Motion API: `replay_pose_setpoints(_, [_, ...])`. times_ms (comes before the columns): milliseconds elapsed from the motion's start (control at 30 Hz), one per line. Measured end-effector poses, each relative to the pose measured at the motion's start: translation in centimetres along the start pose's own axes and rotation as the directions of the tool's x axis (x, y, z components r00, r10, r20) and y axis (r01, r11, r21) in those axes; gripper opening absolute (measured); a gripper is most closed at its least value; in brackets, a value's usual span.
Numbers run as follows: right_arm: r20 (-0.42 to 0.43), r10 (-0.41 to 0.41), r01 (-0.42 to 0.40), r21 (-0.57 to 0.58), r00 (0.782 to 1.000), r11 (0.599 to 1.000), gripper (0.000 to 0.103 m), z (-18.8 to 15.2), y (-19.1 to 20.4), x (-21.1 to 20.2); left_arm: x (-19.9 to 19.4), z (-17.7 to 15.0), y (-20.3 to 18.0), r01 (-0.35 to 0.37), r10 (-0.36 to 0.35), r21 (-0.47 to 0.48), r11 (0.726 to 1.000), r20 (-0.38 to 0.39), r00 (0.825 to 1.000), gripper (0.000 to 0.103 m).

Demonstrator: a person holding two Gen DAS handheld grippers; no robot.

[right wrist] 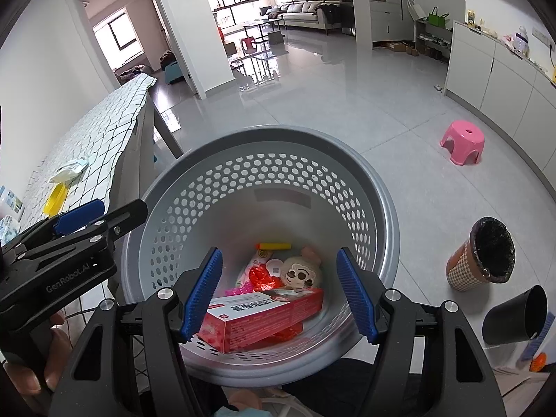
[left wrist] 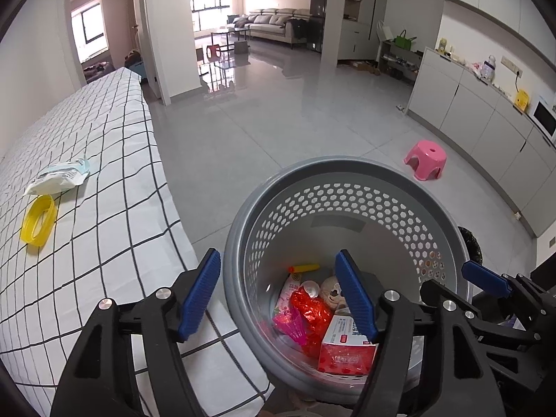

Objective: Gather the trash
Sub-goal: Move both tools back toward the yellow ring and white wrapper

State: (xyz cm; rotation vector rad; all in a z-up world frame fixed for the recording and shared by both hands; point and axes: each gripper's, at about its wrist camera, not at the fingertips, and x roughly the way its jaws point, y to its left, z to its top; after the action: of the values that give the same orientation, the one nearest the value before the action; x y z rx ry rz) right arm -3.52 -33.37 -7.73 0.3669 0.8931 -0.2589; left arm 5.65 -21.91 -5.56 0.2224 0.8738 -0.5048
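Grey perforated plastic makes up the basket (left wrist: 347, 187), which stands on the floor just beside the checked table (left wrist: 87, 160) and serves as my landmark. In its bottom lie a red carton (right wrist: 264, 316), crumpled red wrapping (left wrist: 309, 316), a pink shuttlecock (left wrist: 292, 323), a small plush face (right wrist: 300, 272) and a yellow stick (right wrist: 274, 246).

The left gripper (left wrist: 278, 295) hangs over the basket's near rim with its jaws apart and nothing between them; the right gripper (right wrist: 279, 293) hovers above the basket's mouth, jaws also spread and empty.

The drop looks finished, I judge, so the next pick is back on the table: a yellow ring (left wrist: 38, 220) and a white wrapper (left wrist: 59, 177), well to the left of the basket.

To do it well, lift the left gripper clear of the rim before swinging left, or it may tip the basket. The table's edge sits close, so approach from above. Beyond the basket the floor is open; a pink stool (left wrist: 425, 160) and a lined bin (right wrist: 483, 255) stand off to its right.
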Motion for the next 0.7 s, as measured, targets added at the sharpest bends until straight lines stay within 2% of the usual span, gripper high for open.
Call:
replay_pose_setpoints(233, [0.018, 0.028, -0.027, -0.019, 0.999, 0.999, 0.066, 0.2, 1.1, -0.5, -1.4, -0.1, 1.7, -0.026, 0.027, -0.033, 0.999, 0.026, 0.999, 0.075])
replay_pose_setpoints(367, [0.029, 0.055, -0.054, -0.034, 0.998, 0.998, 0.069, 0.6, 2.2, -0.5, -2.2, -0.3, 3.3, -0.038, 0.041, -0.071, 0.997, 0.036, 0.999, 0.082])
replay_pose_setpoints(500, [0.025, 0.088, -0.086, -0.066, 0.996, 0.994, 0.069, 1.1, 3.9, 0.0, -3.2, -0.7, 5.6, -0.086, 0.091, -0.106, 0.991, 0.043, 0.995, 0.082])
replay_pose_setpoints(700, [0.022, 0.151, -0.146, -0.139, 0.988, 0.979, 0.072, 2.3, 7.6, 0.9, -4.4, -1.3, 10.2, -0.166, 0.178, -0.192, 0.967, 0.045, 0.983, 0.090])
